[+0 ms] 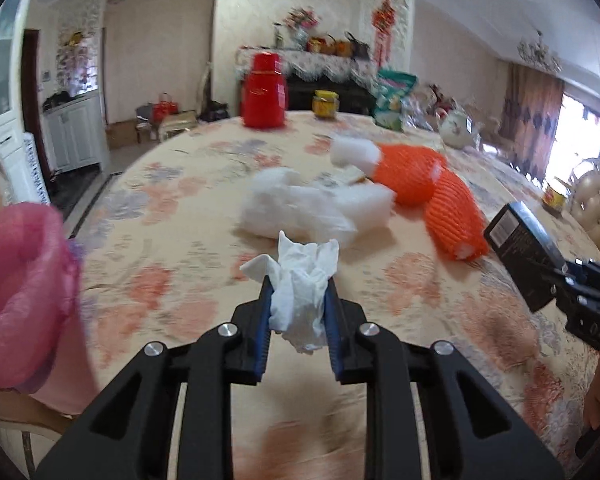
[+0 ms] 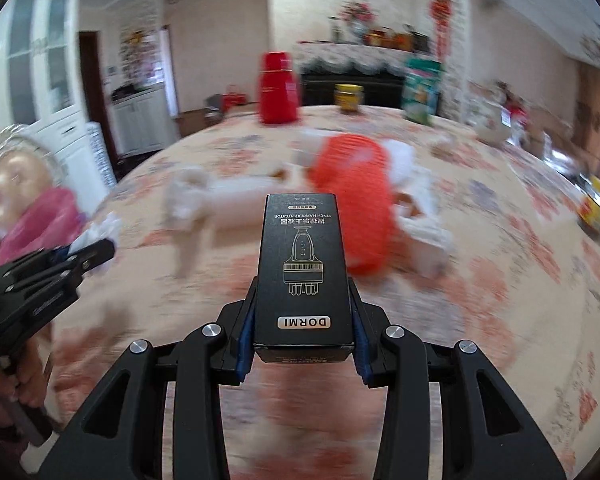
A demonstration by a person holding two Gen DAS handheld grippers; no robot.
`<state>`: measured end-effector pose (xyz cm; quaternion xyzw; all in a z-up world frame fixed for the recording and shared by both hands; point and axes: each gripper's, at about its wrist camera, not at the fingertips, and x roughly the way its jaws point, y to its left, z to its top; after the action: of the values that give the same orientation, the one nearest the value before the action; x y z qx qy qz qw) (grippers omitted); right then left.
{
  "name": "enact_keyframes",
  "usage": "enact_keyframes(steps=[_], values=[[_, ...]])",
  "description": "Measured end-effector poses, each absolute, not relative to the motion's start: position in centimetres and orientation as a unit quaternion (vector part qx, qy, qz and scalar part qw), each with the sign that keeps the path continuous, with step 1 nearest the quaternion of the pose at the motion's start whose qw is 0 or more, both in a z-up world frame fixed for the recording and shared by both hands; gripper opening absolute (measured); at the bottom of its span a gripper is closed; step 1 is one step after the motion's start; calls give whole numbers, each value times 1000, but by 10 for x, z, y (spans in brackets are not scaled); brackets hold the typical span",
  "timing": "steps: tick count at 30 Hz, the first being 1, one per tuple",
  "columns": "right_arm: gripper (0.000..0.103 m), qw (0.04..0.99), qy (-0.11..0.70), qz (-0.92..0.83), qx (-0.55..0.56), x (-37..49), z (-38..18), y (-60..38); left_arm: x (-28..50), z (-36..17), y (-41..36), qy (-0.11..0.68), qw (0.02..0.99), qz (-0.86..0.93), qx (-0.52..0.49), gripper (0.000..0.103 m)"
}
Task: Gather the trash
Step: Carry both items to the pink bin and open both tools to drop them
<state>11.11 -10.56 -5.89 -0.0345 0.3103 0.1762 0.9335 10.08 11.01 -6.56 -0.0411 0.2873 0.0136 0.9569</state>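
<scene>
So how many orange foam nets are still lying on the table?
2. One orange foam net lies mid-table beside the white plastic bag; the second orange net lies nearer, touching the first. More may be hidden behind them.

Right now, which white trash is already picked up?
The crumpled white tissue, pinched in the left gripper. The white plastic bag and white foam pieces lie loose on the table.

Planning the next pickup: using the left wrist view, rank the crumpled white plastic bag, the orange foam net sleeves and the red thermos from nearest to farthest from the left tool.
1. Crumpled white plastic bag, straight ahead.
2. Orange foam net sleeves, ahead and right.
3. Red thermos, far table edge.
</scene>
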Motion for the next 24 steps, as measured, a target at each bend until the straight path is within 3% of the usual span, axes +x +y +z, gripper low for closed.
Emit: enact_keyframes(steps=[24], values=[[39,811,299,489,-117,110,-34,198,38,-35,352,262,927,254,-85,26]])
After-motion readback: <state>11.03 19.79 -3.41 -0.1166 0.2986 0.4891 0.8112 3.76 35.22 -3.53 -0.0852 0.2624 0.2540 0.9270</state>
